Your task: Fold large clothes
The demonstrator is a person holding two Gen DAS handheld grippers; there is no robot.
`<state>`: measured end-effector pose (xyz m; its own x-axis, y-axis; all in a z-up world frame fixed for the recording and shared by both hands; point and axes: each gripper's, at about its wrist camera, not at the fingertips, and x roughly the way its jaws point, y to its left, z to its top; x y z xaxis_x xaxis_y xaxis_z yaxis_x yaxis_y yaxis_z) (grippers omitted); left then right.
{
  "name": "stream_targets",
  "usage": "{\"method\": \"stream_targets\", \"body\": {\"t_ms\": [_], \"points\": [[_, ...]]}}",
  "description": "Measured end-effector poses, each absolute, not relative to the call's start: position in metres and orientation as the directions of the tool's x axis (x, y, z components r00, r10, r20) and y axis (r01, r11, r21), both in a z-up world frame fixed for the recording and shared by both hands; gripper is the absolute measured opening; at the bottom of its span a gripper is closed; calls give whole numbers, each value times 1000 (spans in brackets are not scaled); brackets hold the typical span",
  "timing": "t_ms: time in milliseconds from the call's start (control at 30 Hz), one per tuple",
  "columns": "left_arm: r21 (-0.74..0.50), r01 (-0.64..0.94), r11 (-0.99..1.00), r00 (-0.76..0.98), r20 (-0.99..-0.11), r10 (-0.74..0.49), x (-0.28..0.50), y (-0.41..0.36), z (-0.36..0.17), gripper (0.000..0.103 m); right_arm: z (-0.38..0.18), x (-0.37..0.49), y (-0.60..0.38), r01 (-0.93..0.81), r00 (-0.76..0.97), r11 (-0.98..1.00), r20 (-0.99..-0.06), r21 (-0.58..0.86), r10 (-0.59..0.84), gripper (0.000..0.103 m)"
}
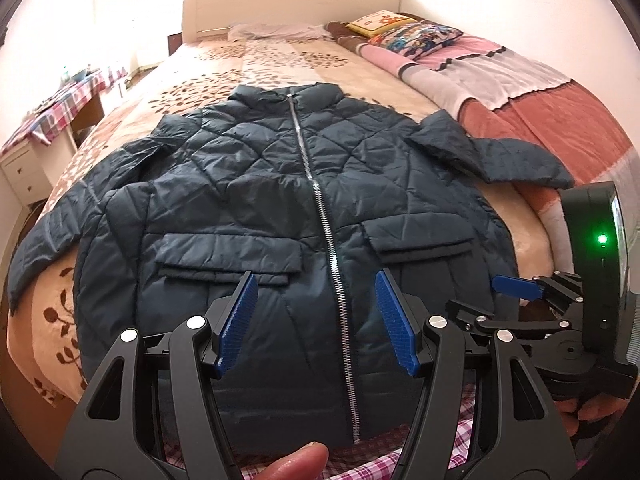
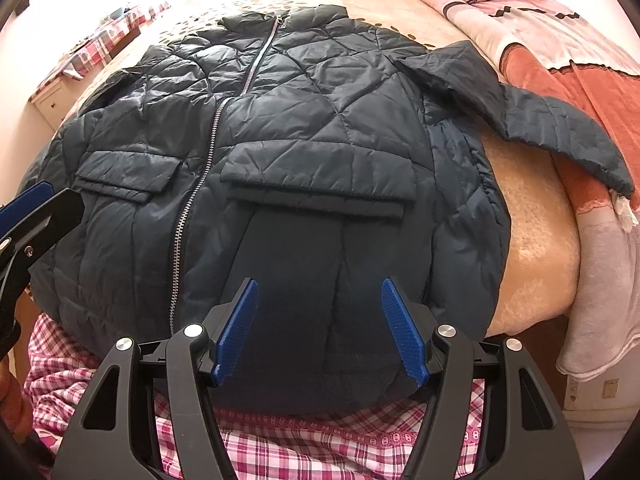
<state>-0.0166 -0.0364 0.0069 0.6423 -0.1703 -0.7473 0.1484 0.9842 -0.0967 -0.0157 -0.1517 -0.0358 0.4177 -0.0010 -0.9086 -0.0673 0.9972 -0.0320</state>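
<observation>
Both tools nearest, side by side over the hem. Left tool (image 1: 314, 322) spread wide, empty, above the zipper's lower run. Right tool (image 2: 318, 330) likewise wide and empty, below the flap pocket (image 2: 316, 184) on the jacket's right half. Neither pad touches cloth as far as I can tell.

Jacket (image 1: 280, 184): dark quilted, front up, zipped shut, spread flat on the bed (image 1: 248, 68). Hem lies at the bed's foot edge, over a pink plaid cloth (image 2: 320, 440). Long axis follows the zipper (image 1: 320, 200), hem to collar; collar (image 1: 286, 94) points toward the headboard (image 1: 288, 0). One sleeve (image 1: 492, 152) angles off from the shoulder onto the pink-and-rust blanket (image 1: 540, 104); the other sleeve (image 1: 52, 240) trails toward the bed's opposite edge.

Judgement: laid flat and closed so folds run true. Tools poised wide at the hem suggest no fold begun; sleeves probably come inward first.
</observation>
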Motion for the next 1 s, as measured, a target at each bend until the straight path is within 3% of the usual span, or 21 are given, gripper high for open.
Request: {"method": "stream_targets", "body": {"t_ms": [567, 633, 1000], "points": [[-112, 170, 979, 608, -770, -193, -13, -42, 1, 62, -37, -8, -199, 98, 405, 994, -914, 43, -1, 64], [-110, 171, 979, 597, -779, -192, -11, -44, -2, 68, -33, -4, -216, 134, 422, 990, -906, 36, -24, 64], [-75, 190, 979, 554, -815, -170, 3, -60, -12, 68, -10, 29, -318, 354, 481, 935, -862, 22, -162, 64]]}}
